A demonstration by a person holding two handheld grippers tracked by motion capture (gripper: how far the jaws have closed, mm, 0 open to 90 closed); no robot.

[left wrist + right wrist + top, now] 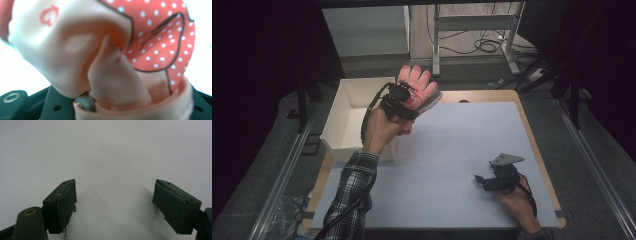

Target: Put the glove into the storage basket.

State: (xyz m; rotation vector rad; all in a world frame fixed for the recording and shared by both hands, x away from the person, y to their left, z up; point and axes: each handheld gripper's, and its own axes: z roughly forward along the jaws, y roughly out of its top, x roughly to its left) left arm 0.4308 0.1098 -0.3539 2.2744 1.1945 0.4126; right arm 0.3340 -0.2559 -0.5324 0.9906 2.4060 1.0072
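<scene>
Pink spotted cloth glove [416,86] sits tight in my left fingers [404,100]; I'll carry it over the white box [343,107]. Right fingers [113,205] wide.

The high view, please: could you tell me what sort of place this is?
Probably a lab or workshop set up for recording: a table under a pale mat, dark curtains around it, loose cables on the floor behind, and a metal frame beyond.
</scene>
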